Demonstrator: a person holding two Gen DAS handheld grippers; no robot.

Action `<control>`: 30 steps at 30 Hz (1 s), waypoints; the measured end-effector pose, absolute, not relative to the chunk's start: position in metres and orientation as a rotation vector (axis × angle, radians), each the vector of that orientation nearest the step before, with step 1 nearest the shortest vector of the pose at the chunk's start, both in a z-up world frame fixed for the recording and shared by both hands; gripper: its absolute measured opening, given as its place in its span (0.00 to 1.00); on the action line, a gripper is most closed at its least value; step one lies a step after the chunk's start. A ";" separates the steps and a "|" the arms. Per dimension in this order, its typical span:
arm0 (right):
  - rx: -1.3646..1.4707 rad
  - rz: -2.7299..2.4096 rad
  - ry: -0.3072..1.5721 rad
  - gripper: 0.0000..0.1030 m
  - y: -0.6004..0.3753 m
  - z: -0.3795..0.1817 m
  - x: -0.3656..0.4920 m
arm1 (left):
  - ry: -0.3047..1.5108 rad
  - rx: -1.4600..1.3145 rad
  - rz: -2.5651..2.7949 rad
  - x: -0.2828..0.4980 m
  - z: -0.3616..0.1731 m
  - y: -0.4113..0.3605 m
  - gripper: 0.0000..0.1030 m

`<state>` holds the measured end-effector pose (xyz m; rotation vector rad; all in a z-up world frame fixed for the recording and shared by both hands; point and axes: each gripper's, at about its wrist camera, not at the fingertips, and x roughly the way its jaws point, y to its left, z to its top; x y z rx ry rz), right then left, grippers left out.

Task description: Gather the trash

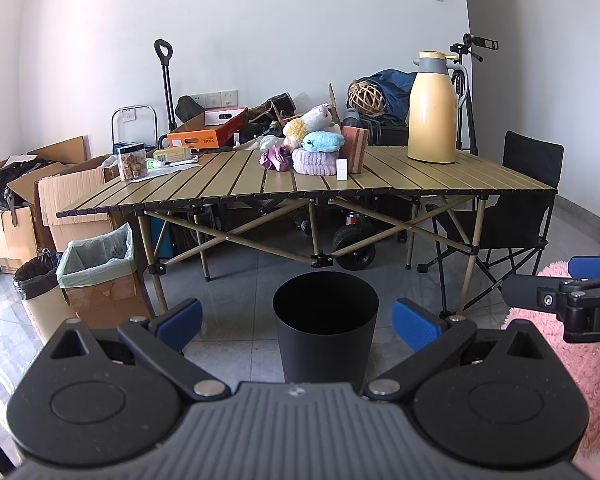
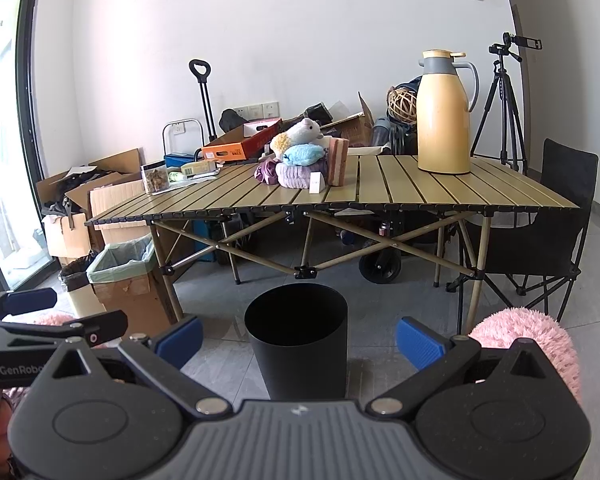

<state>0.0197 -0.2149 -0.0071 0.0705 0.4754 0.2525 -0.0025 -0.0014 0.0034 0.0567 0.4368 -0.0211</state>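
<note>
Two grippers hang side by side, the left gripper point(image 1: 298, 318) and the right gripper point(image 2: 299, 337), each with its jaws spread wide and holding nothing. Just ahead of both, on the grey tiled floor, stands a black bin point(image 1: 326, 330), upright. Beyond it the slatted counter point(image 1: 440, 184) carries a yellow jug point(image 1: 434, 110), a heap of plush toys point(image 1: 314, 144) and a clear jar point(image 1: 132, 162).

You face a round black plastic bin point(image 1: 326, 332) on the floor before the slatted folding desk point(image 1: 236, 184). On the desk, a tall yellow thermos jug point(image 1: 434, 108) stands right of a heap of plush toys point(image 1: 314, 140); a lined cardboard box point(image 1: 100, 268) sits left.
</note>
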 end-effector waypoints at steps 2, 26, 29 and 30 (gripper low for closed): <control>0.070 0.252 0.475 1.00 -0.215 -0.006 0.019 | 0.437 0.058 -0.020 -0.002 0.003 -0.001 1.00; 0.071 0.253 0.469 1.00 -0.216 -0.002 0.019 | 0.432 0.061 -0.022 -0.003 0.008 -0.002 1.00; 0.072 0.253 0.469 1.00 -0.216 -0.002 0.018 | 0.429 0.063 -0.021 -0.001 0.011 -0.001 1.00; 0.072 0.252 0.469 1.00 -0.216 -0.003 0.018 | 0.428 0.063 -0.021 0.000 0.012 -0.001 1.00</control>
